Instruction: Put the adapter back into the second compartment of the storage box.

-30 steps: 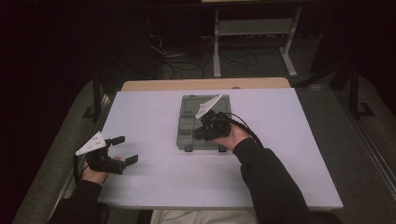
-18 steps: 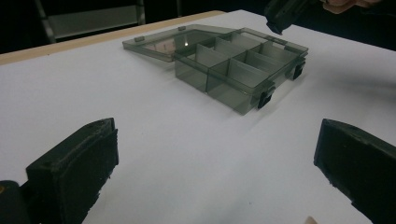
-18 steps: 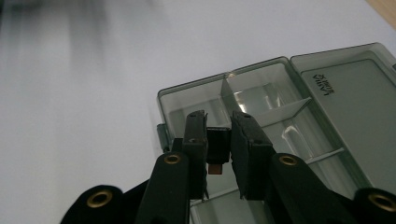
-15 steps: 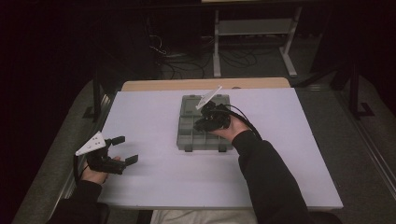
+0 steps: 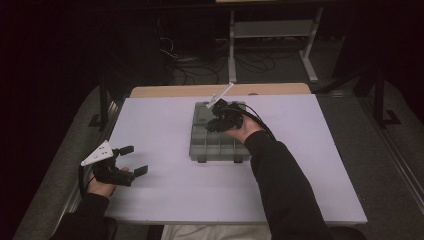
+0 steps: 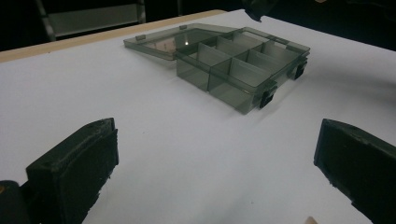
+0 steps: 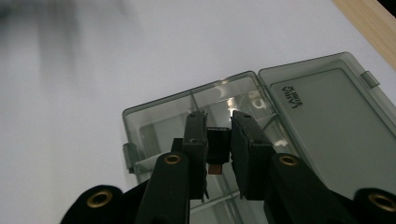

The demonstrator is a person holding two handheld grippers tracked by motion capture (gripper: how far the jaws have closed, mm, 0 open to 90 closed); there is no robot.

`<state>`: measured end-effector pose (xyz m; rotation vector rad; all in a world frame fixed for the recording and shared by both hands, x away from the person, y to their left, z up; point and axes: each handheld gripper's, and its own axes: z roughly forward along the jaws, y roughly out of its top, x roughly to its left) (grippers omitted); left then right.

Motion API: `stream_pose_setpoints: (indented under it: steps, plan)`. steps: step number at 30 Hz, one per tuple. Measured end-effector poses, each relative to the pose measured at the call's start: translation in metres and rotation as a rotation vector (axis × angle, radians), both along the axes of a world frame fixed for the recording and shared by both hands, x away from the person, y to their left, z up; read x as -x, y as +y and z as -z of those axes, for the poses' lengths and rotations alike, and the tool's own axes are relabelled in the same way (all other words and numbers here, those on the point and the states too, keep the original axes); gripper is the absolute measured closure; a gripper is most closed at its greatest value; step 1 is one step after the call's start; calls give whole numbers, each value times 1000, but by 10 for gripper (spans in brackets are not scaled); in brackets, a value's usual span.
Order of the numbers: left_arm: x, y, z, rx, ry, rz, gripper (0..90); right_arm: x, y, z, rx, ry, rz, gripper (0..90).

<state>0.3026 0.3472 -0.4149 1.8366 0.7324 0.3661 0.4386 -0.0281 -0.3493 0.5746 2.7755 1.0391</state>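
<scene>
High view: one white board (image 5: 165, 125) laid over a wooden tabletop (image 5: 165, 91); one grey compartment box (image 5: 215, 146) near its middle, lid (image 5: 202, 113) swung flat toward the far edge; two hand-held grippers; right gripper (image 5: 214, 125) held over the far end of the box, tilted downward; left gripper (image 5: 134, 160) near the board's left front edge, well apart from the box, jaws spread wide with nothing between them; one metal shelf frame (image 5: 272, 30) on the dark floor beyond.

Left gripper view: two black pads (image 6: 77, 163) far apart at the lower corners, bare white board between; box (image 6: 243, 65) ahead with eight compartments countable in two rows of four; two dark latches (image 6: 267, 99) on its near wall; lid (image 6: 159, 43) lying flat behind.

Right gripper view: right gripper (image 7: 219, 140) directly above the open box (image 7: 154, 128); jaws drawn close, clamped on one small black part (image 7: 217, 145) with a brownish lower edge, held over a compartment; lid (image 7: 336, 121) to the right with one printed mark; one hinge tab (image 7: 369, 79) at its far rim.
</scene>
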Motion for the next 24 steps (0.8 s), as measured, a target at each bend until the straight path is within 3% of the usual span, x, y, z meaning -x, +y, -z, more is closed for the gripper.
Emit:
stream_pose_setpoints:
  steps: [4,12,24]
  plan:
    - [0,-1,0,1,-1,3,0,-8,1,1,10,4,16,747]
    - [0,-2,0,-7,-2,9,0,-26,-2,10,-22,29,67,747]
    - [0,-2,0,-4,-3,10,0,-41,-2,34,40,79,93,747]
